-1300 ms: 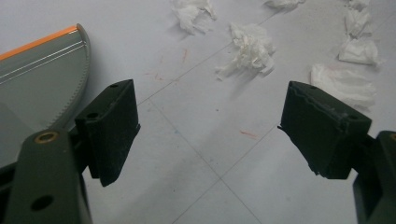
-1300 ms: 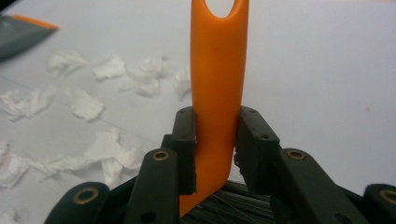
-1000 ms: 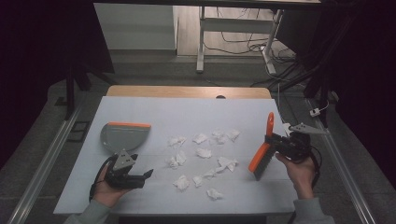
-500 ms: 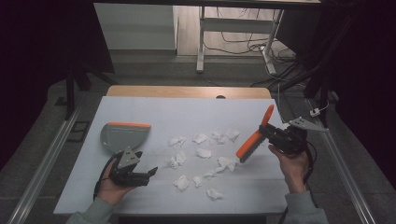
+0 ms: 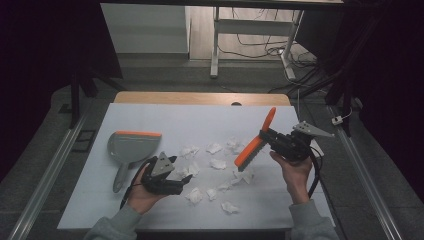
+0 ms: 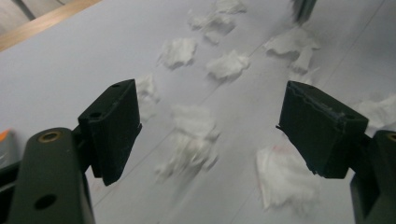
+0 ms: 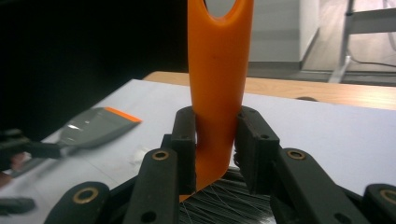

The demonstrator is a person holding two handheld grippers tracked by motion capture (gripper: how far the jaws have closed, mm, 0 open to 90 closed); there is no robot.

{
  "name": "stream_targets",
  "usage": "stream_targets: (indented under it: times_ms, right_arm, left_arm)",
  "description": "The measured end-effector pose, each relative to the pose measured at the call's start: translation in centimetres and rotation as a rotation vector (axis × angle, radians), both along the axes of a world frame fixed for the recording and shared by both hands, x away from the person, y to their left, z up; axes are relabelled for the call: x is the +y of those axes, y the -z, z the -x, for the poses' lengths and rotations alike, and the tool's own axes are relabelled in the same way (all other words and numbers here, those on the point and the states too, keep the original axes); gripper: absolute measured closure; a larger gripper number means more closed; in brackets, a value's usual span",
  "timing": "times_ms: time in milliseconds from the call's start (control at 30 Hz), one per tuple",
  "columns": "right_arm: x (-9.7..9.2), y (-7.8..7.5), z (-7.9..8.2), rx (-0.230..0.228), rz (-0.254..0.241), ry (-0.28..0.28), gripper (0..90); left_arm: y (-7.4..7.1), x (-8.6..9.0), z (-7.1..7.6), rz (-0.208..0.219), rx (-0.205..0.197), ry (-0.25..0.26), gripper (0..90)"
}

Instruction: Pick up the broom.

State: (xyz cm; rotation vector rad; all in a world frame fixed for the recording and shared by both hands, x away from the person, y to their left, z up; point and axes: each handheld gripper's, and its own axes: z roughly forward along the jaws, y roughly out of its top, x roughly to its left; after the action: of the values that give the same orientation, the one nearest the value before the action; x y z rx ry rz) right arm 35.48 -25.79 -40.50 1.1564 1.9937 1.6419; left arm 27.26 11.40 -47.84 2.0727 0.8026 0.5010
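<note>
An orange brush (image 5: 252,147) with dark bristles hangs tilted over the white table, and my right gripper (image 5: 267,136) is shut on its handle. In the right gripper view the orange handle (image 7: 218,70) rises between the two black jaws of that gripper (image 7: 217,135), bristles below. Several crumpled white paper scraps (image 5: 216,163) lie across the middle of the table. My left gripper (image 5: 186,180) is open just left of them, low over the table. In the left gripper view its jaws (image 6: 210,126) stand wide with a scrap (image 6: 194,135) on the table beyond them, not touched.
A grey dustpan (image 5: 129,147) with an orange front lip lies on the table at the left, handle toward me; it also shows in the right gripper view (image 7: 93,126). The white table top (image 5: 150,120) ends in a wooden strip at the far edge. Table legs and cables stand beyond.
My right gripper has carried the brush left, over the scraps. My left gripper has moved right, away from the dustpan handle toward the scraps, still open.
</note>
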Motion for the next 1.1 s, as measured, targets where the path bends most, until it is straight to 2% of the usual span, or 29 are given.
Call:
stream_targets:
  times_ms: [100,233,500,700,800,900,933,967,1100]
  right_arm:
    - [0.8,0.2,-0.1,0.015,-0.031,-0.02,70.4]
    - [2.0,0.5,-0.2,0.02,-0.042,-0.033,70.4]
    - [3.6,1.2,-0.1,0.036,-0.072,-0.028,70.3]
    - [4.5,1.6,0.1,0.04,-0.094,-0.028,70.3]
    - [4.9,1.8,0.2,0.053,-0.116,-0.032,70.3]
    - [5.3,2.1,0.2,0.066,-0.131,-0.049,70.3]
    - [5.7,2.3,0.3,0.072,-0.132,-0.051,70.3]
    - [5.9,2.4,0.3,0.075,-0.133,-0.052,70.3]
    - [6.3,2.9,0.3,0.098,-0.149,-0.059,70.2]
  left_arm:
    - [0.1,-1.1,-0.7,0.002,0.007,0.013,21.6]
    - [0.2,-2.4,-1.2,0.008,0.005,0.026,22.0]
    - [0.2,-4.7,-1.5,0.027,-0.014,0.068,25.1]
    - [0.7,-6.0,-1.9,0.055,-0.015,0.074,28.4]
    - [1.0,-6.7,-2.0,0.049,-0.03,0.075,31.3]
    - [1.2,-7.0,-2.3,0.056,-0.036,0.072,37.9]
    - [1.3,-7.1,-2.4,0.063,-0.033,0.072,45.1]
    - [1.4,-7.2,-2.6,0.067,-0.028,0.071,48.7]
    - [1.7,-7.2,-3.1,0.063,-0.023,0.069,71.0]
